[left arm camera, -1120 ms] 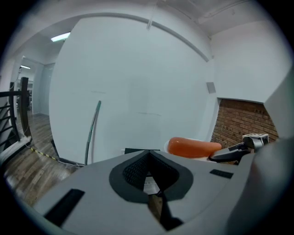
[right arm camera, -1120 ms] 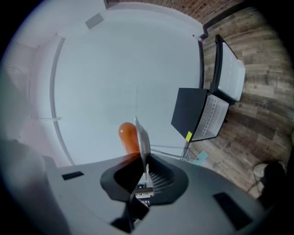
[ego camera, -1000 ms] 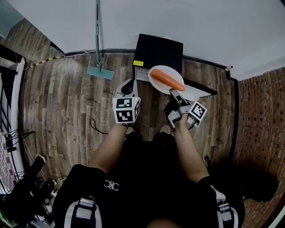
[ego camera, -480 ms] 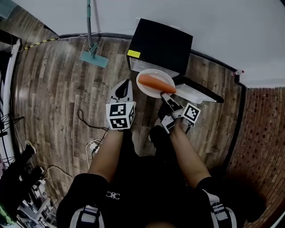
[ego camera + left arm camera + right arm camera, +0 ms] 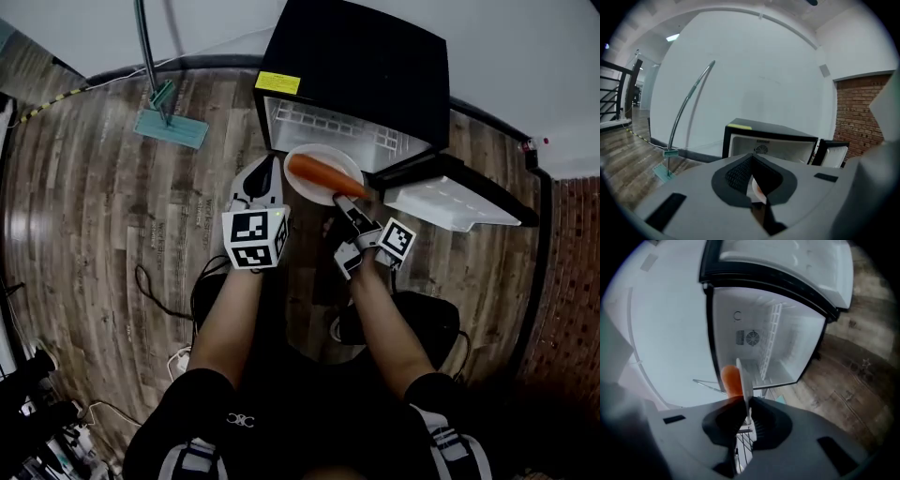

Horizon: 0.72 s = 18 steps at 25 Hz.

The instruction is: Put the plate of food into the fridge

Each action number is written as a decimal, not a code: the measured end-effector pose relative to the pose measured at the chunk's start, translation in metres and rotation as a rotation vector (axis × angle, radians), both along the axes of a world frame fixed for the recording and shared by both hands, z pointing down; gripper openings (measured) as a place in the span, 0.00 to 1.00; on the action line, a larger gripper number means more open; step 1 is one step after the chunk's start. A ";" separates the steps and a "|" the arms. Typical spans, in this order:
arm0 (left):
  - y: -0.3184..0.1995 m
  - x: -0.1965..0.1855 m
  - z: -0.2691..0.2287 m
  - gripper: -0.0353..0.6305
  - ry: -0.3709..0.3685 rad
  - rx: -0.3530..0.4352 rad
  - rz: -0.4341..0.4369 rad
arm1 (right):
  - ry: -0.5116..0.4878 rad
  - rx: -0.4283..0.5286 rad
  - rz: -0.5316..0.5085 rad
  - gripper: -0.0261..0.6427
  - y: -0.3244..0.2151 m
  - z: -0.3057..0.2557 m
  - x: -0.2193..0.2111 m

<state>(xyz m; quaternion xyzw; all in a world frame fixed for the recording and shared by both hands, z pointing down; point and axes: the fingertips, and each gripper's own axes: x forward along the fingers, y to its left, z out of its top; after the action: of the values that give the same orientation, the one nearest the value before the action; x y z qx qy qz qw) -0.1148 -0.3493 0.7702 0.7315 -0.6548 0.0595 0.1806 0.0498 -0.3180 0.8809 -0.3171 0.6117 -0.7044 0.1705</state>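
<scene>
My right tool (image 5: 343,202) clamps the plate (image 5: 314,194) before the open fridge (image 5: 356,66) at upper centre, left tool (image 5: 264,171) closed and empty; shelving it remains.

Plate (image 5: 328,155), carrot (image 5: 323,176) on it, sat just before the fridge (image 5: 356,66), its door (image 5: 455,199) swung out right, mop (image 5: 171,128) left of the fridge, left gripper (image 5: 266,169) beside the plate's left, right gripper (image 5: 343,201) on its near rim.

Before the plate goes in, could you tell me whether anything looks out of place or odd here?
Nothing is spilled or damaged. One thing stands out: the round white plate is held by its near rim in the right tool, with the long orange carrot lying loose across it, free to roll.
</scene>
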 end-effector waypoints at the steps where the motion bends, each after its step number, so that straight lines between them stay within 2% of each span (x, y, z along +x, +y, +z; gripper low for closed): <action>1: -0.009 0.001 0.020 0.05 0.009 0.020 0.009 | -0.001 0.001 0.019 0.09 -0.007 0.029 -0.002; 5: -0.033 0.003 0.078 0.05 0.021 0.080 0.059 | -0.022 -0.006 0.133 0.10 -0.035 0.117 -0.007; 8: -0.041 0.002 0.101 0.05 0.057 0.063 0.073 | -0.037 -0.024 0.224 0.09 -0.052 0.155 -0.003; 11: -0.048 -0.001 0.093 0.05 0.074 0.077 0.080 | -0.030 -0.031 0.281 0.09 -0.072 0.175 0.005; 14: -0.047 -0.012 0.088 0.05 0.053 0.093 0.078 | -0.019 -0.032 0.313 0.09 -0.095 0.192 0.009; 18: -0.044 -0.028 0.095 0.05 0.013 0.077 0.058 | -0.042 -0.036 0.378 0.09 -0.131 0.214 0.013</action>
<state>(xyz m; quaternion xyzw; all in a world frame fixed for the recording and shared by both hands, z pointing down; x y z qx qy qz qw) -0.1431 -0.3932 0.8654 0.7570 -0.6339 0.0349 0.1549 0.0625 -0.4490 1.0953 -0.4147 0.5248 -0.6772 0.3065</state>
